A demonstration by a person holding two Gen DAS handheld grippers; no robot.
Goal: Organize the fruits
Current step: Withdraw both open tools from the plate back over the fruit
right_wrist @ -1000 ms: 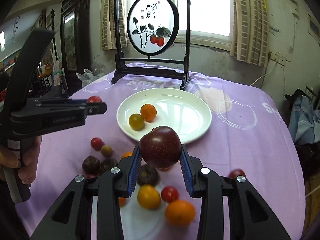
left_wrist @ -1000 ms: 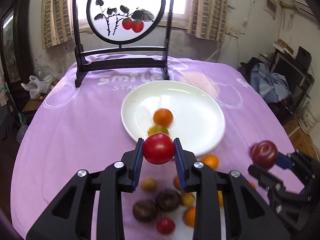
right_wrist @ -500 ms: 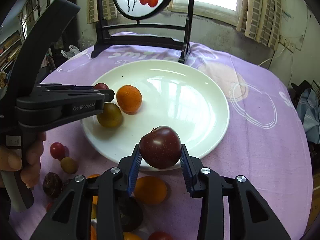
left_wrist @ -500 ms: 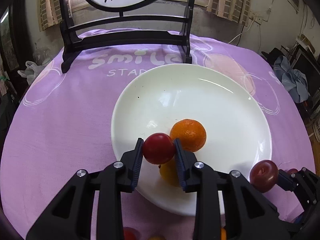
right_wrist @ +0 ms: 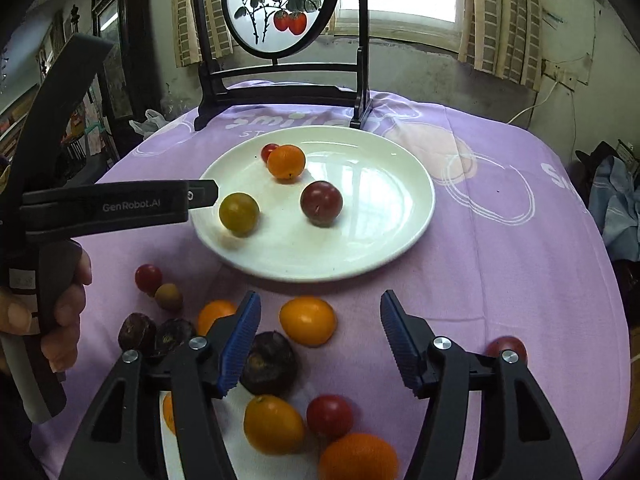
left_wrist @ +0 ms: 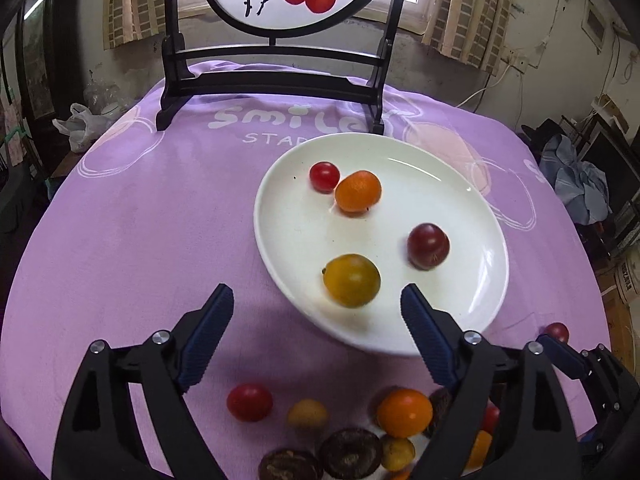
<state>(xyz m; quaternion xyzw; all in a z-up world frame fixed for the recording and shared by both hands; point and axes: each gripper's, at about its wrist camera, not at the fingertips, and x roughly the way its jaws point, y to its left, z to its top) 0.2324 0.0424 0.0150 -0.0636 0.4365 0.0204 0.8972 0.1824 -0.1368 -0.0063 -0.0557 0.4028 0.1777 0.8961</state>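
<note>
With both jaws just sprung apart and empty — left gripper [left_wrist: 316, 322], right gripper [right_wrist: 320, 334] — four fruits loose on plate [right_wrist: 404, 216]; plum [right_wrist: 321, 203] near centre, could roll off toward 5 o'clock.

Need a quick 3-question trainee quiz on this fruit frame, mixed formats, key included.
1. How many fruits lie on the white plate?
2. True or false: the right tongs grip the dark plum.
3. Which fruit touches the small red tomato on the plate? A) orange fruit B) yellow fruit C) dark plum

Key:
1. Four.
2. False: the plum rests on the plate; both the right and left tongs stand open, having just been opening, nothing between them.
3. A, the orange fruit.
</note>
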